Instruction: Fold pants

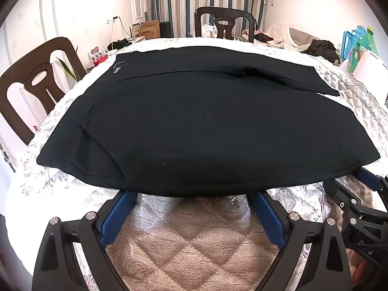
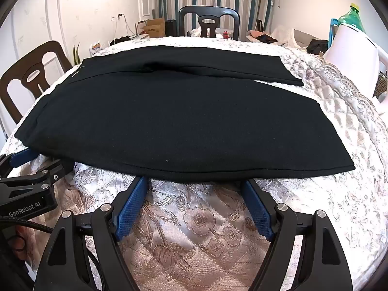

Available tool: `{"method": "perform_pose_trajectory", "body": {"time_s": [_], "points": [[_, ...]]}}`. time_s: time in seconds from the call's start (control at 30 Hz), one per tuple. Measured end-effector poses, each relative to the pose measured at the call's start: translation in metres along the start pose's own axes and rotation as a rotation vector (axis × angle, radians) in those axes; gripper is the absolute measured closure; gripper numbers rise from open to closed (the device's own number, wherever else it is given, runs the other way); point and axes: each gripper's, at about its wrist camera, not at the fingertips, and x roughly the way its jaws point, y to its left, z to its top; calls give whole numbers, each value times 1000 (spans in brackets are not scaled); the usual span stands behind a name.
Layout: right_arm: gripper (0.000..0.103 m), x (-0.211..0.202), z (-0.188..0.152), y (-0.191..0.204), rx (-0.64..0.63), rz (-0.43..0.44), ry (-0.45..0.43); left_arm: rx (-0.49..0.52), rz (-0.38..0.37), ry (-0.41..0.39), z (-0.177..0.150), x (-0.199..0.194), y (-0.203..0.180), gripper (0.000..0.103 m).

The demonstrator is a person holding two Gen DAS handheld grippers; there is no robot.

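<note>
The black pants [image 1: 206, 126] lie spread flat on the quilted tablecloth, waistband to the left, legs to the right; they also fill the right wrist view [image 2: 181, 121]. My left gripper [image 1: 194, 194] is open, its blue fingertips [image 1: 126, 198] tucked under the near edge of the pants by the waist end. My right gripper [image 2: 194, 181] is open too, its blue fingertips [image 2: 139, 186] under the near edge of the lower leg. The right gripper shows at the right in the left wrist view [image 1: 368, 177], and the left gripper at the left in the right wrist view [image 2: 24, 157].
A quilted floral tablecloth [image 1: 194, 242] covers the round table. Dark wooden chairs stand at the left [image 1: 41, 82] and far side [image 1: 225, 24]. A white appliance [image 2: 354, 58] and green bottles [image 1: 363, 41] stand at the table's right edge.
</note>
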Motion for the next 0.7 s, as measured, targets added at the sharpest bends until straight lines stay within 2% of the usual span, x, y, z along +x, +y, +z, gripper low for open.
{"method": "perform_pose_trajectory", "body": {"time_s": [0.7], "points": [[24, 1, 1, 0, 4, -8, 5, -2, 6, -6, 0, -1, 0, 7]]}}
